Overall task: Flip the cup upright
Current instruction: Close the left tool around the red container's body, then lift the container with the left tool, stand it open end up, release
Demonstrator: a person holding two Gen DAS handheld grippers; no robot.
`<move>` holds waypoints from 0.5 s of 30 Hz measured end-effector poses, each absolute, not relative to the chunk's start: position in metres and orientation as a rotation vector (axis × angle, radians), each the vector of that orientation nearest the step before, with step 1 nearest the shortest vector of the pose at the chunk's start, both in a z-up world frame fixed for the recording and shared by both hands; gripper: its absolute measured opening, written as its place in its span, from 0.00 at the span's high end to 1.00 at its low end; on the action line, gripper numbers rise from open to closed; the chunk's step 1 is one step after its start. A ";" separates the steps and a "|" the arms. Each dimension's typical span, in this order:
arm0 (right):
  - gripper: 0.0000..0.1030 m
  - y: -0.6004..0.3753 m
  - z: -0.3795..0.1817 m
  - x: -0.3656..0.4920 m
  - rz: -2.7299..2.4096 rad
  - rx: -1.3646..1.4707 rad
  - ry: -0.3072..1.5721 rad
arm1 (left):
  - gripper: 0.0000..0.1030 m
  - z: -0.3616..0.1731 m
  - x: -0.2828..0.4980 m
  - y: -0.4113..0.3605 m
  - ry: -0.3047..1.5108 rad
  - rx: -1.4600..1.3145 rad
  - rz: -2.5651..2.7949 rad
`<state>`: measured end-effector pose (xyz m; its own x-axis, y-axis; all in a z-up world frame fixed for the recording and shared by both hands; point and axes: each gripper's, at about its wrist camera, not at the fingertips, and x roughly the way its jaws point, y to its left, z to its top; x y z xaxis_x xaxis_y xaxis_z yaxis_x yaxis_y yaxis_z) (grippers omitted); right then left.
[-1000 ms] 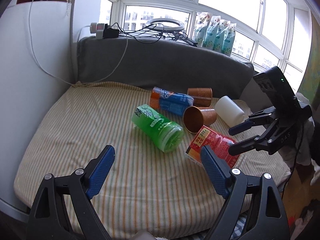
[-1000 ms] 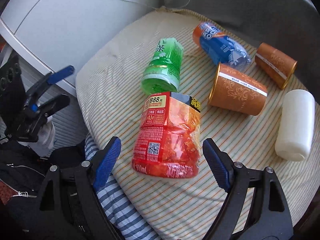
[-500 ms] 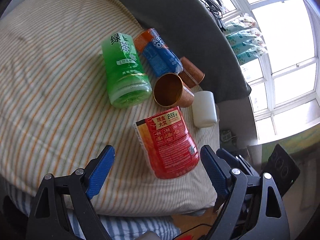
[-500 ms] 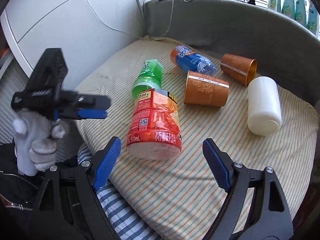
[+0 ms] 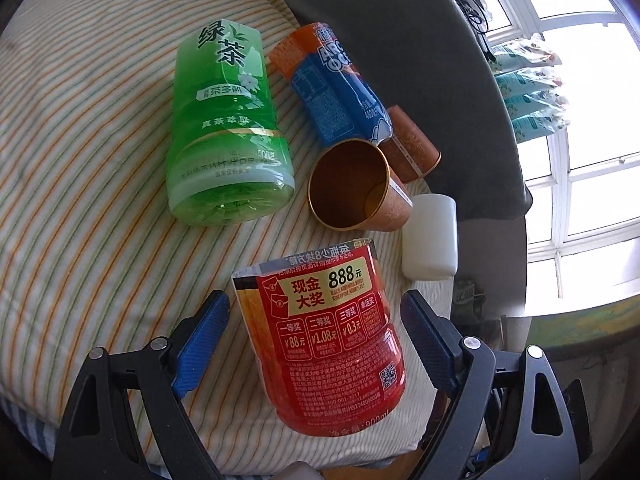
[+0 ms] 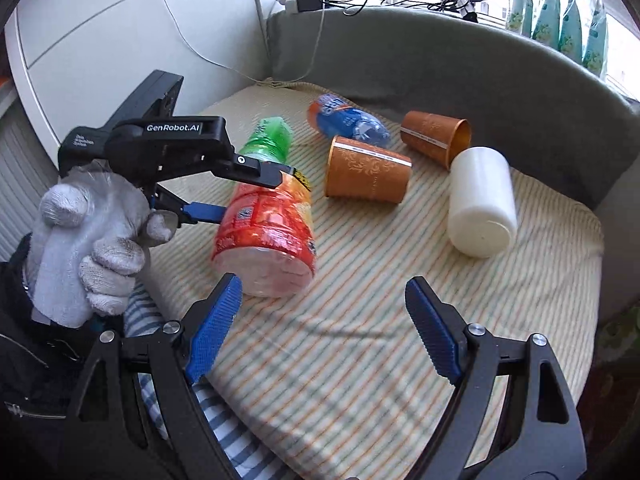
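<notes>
A red cup cut from a bottle (image 5: pixel 328 340) lies on its side on the striped cushion (image 5: pixel 80 200). My left gripper (image 5: pixel 316 340) is open, its blue fingers on either side of the red cup, not touching it. In the right wrist view the left gripper (image 6: pixel 240 192) straddles the red cup (image 6: pixel 268 236). My right gripper (image 6: pixel 320 340) is open and empty, a little in front of the red cup. A green cup (image 5: pixel 228 128), a blue cup (image 5: pixel 336 84), two copper paper cups (image 5: pixel 352 188) (image 5: pixel 412 144) and a white cup (image 5: pixel 430 236) also lie on their sides.
A grey padded backrest (image 6: pixel 440 60) curves round the cushion's far side. A white cabinet (image 6: pixel 100 40) stands at the left, with cables and a power strip (image 6: pixel 304 0) on the sill. The cushion's front edge drops off by the striped cloth (image 6: pixel 224 420).
My left gripper has moved down and forward until its open fingers straddle the red cup. My right gripper has drawn back and risen a little. The cups have not moved.
</notes>
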<state>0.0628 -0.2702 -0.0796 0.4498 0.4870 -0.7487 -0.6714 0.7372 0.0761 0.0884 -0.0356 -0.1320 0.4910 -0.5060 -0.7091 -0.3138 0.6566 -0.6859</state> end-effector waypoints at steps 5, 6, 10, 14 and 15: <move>0.16 -0.267 -0.085 0.056 0.601 -0.323 0.842 | 0.15 -0.131 0.096 -0.038 1.078 -0.873 -0.114; 0.16 -0.268 -0.085 0.054 0.597 -0.329 0.843 | 0.17 -0.131 0.098 -0.039 1.074 -0.870 -0.111; 0.16 -0.269 -0.086 0.049 0.596 -0.327 0.839 | 0.23 -0.131 0.101 -0.041 1.066 -0.836 -0.097; 0.16 -0.274 -0.085 0.049 0.570 -0.319 0.817 | 0.27 -0.132 0.103 -0.042 1.066 -0.824 -0.107; 0.16 -0.274 -0.085 0.049 0.566 -0.313 0.817 | 0.27 -0.131 0.103 -0.043 1.063 -0.817 -0.111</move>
